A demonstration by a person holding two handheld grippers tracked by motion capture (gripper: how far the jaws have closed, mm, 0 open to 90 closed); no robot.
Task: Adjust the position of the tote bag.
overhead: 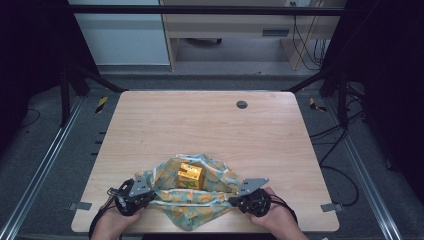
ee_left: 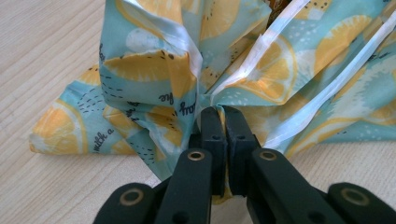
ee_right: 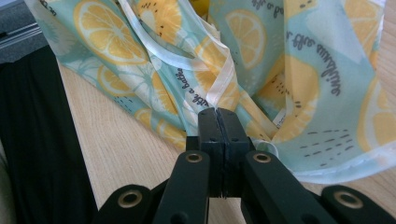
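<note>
Bag: a light-blue cloth bag printed with lemon slices is laid on the near part of the table, its mouth spread between the two grippers.
Boxes: yellow boxes are seen inside the open bag.
Left gripper: the left gripper is clenched on the bag's left edge; in the left gripper view the jaws are pressed together on a gathered fold of cloth beside a white hem.
Right gripper: the right gripper is clenched on the bag's right edge; in the right gripper view the hem is pinched at the jaw tips.
Hands: both grippers are held just above the table's near edge.
</note>
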